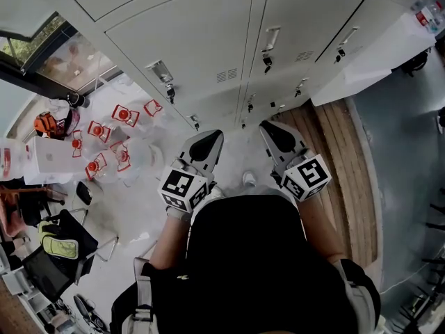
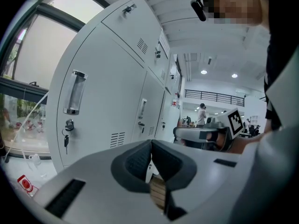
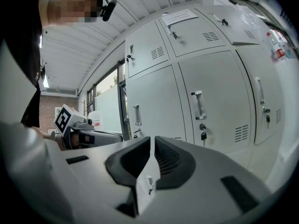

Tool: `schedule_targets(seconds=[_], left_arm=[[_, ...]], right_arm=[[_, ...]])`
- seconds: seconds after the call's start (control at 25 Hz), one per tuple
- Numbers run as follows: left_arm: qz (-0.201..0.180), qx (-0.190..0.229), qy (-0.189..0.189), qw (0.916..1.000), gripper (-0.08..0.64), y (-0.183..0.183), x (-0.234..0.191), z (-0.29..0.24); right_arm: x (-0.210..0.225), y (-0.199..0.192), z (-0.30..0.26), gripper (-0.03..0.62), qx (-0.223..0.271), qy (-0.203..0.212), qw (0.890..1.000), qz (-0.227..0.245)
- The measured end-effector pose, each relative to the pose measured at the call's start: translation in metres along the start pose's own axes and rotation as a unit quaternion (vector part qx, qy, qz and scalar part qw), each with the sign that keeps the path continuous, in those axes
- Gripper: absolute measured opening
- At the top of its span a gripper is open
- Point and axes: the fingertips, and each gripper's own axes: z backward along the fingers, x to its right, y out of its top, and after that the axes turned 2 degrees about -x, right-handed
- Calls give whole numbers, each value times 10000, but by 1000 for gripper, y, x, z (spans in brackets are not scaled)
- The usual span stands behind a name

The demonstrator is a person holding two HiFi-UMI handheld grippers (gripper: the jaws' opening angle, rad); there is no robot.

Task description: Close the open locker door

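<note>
A bank of light grey lockers [image 1: 201,40] fills the top of the head view, its doors fitted with handles [image 1: 161,72] and keys. At the upper right a white door panel [image 1: 375,54] stands out from the bank, swung open. My left gripper [image 1: 208,139] and right gripper [image 1: 274,129] are held side by side close to the body, pointing at the lockers and well short of them. Both are shut with nothing between the jaws, as the left gripper view [image 2: 150,146] and the right gripper view [image 3: 153,146] show. The open door [image 3: 238,27] is high on the right in the right gripper view.
Several red-and-white chairs [image 1: 104,131] stand on the floor to the left, beside a window [image 2: 28,92]. A wooden floor strip [image 1: 348,158] runs along the right. A chair and bags [image 1: 62,245] sit at the lower left. A person [image 2: 202,113] stands far down the hall.
</note>
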Motion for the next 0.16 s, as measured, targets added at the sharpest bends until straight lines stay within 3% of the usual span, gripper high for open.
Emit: schedule_targets(seconds=[0.16], left_arm=[[22,-31,43,10000,23,-2,-4,2]], right_arm=[[-2,0,-5,35,-7,40,10000,17]])
